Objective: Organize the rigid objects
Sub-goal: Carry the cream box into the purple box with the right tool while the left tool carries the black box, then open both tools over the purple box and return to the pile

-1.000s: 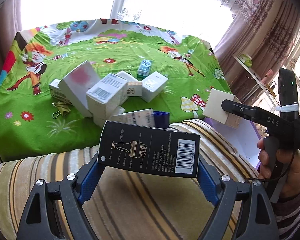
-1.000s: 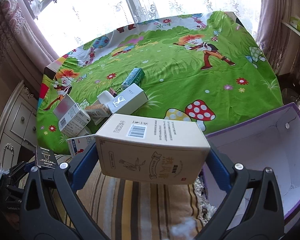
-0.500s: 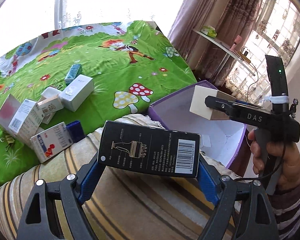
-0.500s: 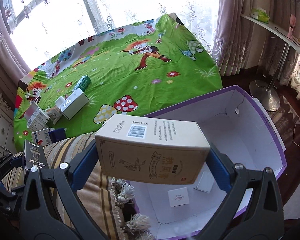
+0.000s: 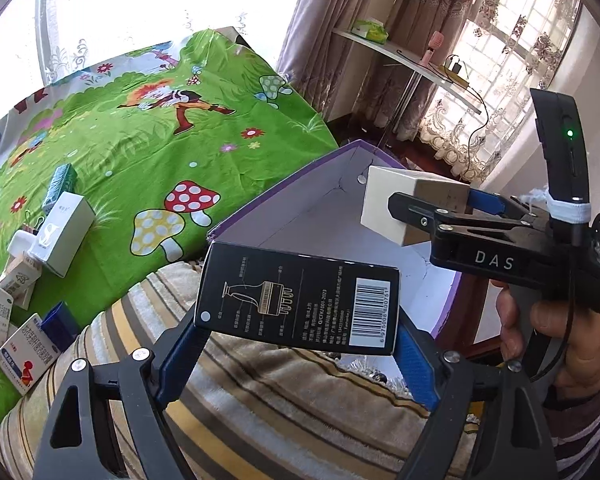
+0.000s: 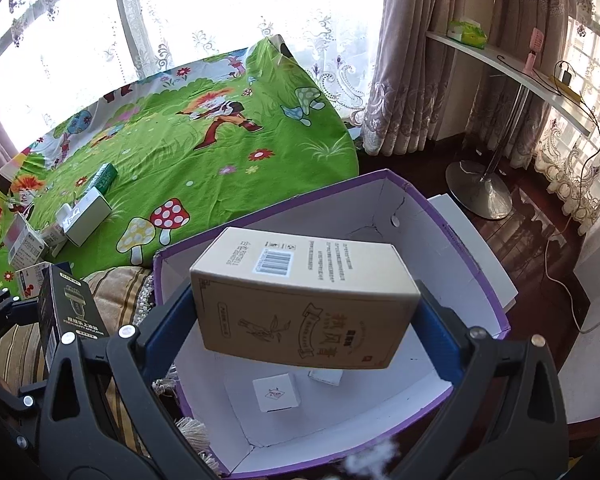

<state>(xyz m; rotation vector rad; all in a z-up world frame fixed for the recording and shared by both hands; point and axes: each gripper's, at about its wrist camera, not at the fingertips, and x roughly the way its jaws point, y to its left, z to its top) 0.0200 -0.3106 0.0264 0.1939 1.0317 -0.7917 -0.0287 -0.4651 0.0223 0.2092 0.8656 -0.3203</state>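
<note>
The left gripper is clamping its jaws on a black carton above the striped cushion. The right gripper is gripping a tan carton over the open purple storage box, jaws spread wide.

We see a green cartoon cloth spread over the table, printed with mushrooms and a running figure. A striped cushion lies at its near edge. Lace curtains hang at the bright window behind. On the right a white shelf on a round metal stand carries a green tissue pack. The floor is dark wood.
</note>
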